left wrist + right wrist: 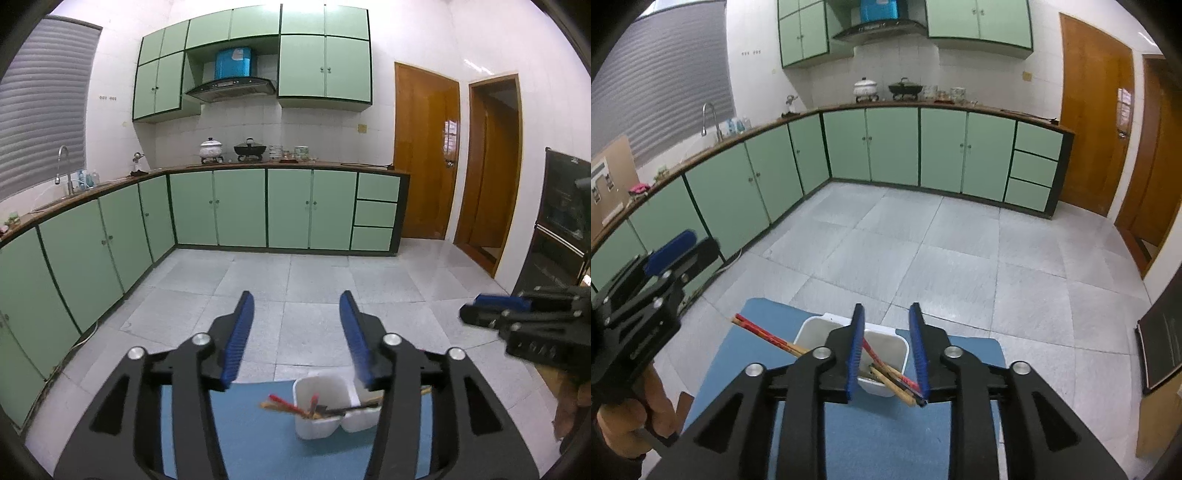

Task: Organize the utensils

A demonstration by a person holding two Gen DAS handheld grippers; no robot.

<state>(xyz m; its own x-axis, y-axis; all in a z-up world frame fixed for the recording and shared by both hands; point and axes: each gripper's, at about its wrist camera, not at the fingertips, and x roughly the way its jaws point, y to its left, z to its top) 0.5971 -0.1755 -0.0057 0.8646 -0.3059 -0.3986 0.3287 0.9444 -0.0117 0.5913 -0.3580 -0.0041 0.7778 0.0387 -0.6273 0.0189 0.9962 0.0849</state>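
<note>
A white two-compartment holder [320, 424] [816, 331] stands on a blue mat [258, 435] [886, 435]. Several red-and-wood chopsticks [291, 406] [768, 336] lie across it, ends sticking out both sides. My left gripper [297, 310] is open and empty, raised above and behind the holder. My right gripper [887, 314] is open and empty, just above the holder, with chopstick tips [905, 391] under its right finger. Each gripper shows at the edge of the other's view, the right one in the left wrist view [517, 317] and the left one in the right wrist view [665, 266].
The mat lies on a surface above a grey tiled floor [942, 251]. Green cabinets [240, 206] with a counter, pots and a sink run along the back and left. Wooden doors [424, 147] stand right. A dark board [1163, 332] is at far right.
</note>
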